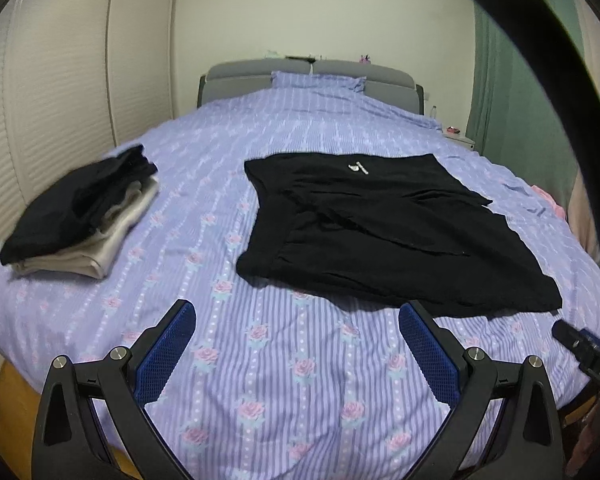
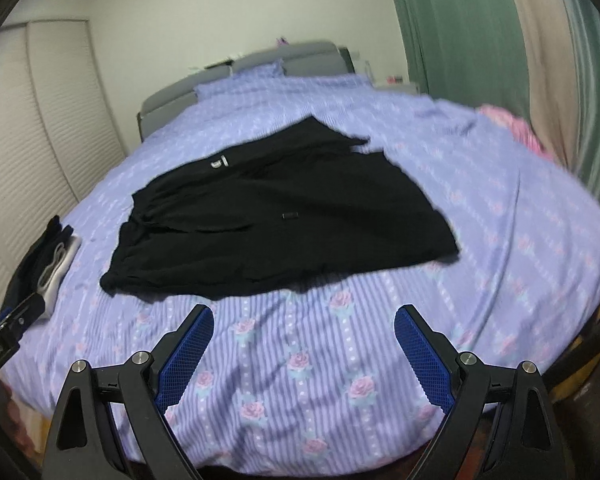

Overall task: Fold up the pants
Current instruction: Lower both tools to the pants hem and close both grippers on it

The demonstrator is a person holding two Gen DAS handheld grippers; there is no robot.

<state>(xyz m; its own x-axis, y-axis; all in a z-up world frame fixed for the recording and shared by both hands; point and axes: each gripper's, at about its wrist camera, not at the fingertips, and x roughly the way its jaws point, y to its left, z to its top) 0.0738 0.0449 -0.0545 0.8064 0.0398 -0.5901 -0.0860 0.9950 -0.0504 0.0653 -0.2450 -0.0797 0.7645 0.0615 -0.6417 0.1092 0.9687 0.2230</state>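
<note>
Black pants (image 1: 384, 232) lie folded over on the purple striped floral bed cover (image 1: 268, 360), a small white tag near their far edge. My left gripper (image 1: 296, 316) hovers open over the cover, just short of the pants' near edge, nothing between its blue pads. In the right wrist view the same pants (image 2: 284, 216) spread across the middle of the bed cover (image 2: 300, 360). My right gripper (image 2: 304, 320) is open and empty, a little in front of the pants' near hem. The tip of the right gripper (image 1: 580, 348) shows at the lower right of the left wrist view.
A stack of folded clothes (image 1: 80, 216), black on top of beige, sits on the bed's left side (image 2: 44, 268). A grey headboard (image 1: 312, 76) and pillow stand at the back, white wardrobe doors (image 1: 60, 100) left, a green curtain (image 2: 460, 32) right, pink fabric (image 2: 516, 128) at the bed's right edge.
</note>
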